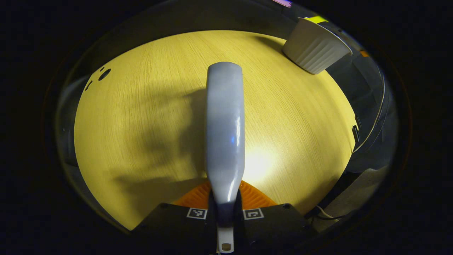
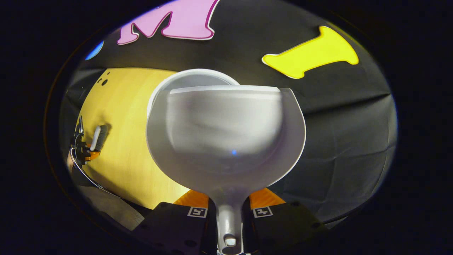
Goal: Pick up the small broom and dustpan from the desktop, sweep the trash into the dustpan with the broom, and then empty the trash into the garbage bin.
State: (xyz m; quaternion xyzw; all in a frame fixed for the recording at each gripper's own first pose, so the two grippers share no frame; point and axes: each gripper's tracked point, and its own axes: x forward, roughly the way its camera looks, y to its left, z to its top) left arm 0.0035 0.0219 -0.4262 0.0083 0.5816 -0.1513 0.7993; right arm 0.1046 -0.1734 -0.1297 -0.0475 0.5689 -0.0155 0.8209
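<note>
In the left gripper view my left gripper (image 1: pixel 225 212) is shut on the handle of the small white broom (image 1: pixel 225 131), which reaches forward over the yellow wooden desktop (image 1: pixel 141 134). The white ribbed garbage bin (image 1: pixel 315 46) stands at the table's far right. In the right gripper view my right gripper (image 2: pixel 228 212) is shut on the handle of the white dustpan (image 2: pixel 226 138), held up with its front lip over the garbage bin's rim (image 2: pixel 184 76). The left gripper with the broom (image 2: pixel 96 138) shows far left over the table. No trash is visible.
The table's right edge (image 1: pixel 348 117) drops to a dark floor with cables. Small dark holes (image 1: pixel 103 74) mark the desktop's far left corner. Black cloth wall (image 2: pixel 336 117) hangs behind the bin.
</note>
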